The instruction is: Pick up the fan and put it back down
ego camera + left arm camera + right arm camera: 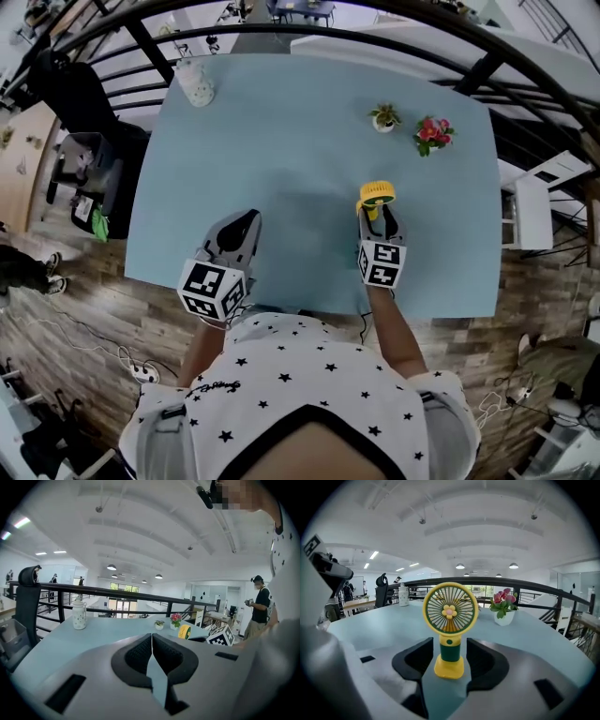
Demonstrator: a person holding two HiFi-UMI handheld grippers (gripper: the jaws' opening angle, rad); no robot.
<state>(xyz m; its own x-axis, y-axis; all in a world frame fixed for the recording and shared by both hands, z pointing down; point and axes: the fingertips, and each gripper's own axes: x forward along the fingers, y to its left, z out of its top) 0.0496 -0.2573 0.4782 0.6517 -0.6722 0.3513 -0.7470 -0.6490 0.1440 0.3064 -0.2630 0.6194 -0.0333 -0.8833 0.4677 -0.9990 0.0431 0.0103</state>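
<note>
One pale blue table (pixel 309 141) fills the head view, with one curved black rail (pixel 309 33) beyond its far edge and one black chair (pixel 80 103) off its left side. One person in a star-print shirt (pixel 281 375) stands at the near edge and holds two grippers over the table.

The left gripper (pixel 249 221) hangs above bare tabletop near the front edge, its two jaws pressed together with nothing between them. The right gripper (pixel 378 210) is well apart from it to the right, its jaws standing wide.

One white jar (pixel 196 82) stands at the far left corner. Two small pots sit toward the far right, just beside each other: one with pink flowers (pixel 432 134), one with a green plant (pixel 383 118).

One yellow fan (pixel 449 620) stands upright on the table, its green stem and yellow base between the right jaws, a clear gap on each side, the pads not touching it.
</note>
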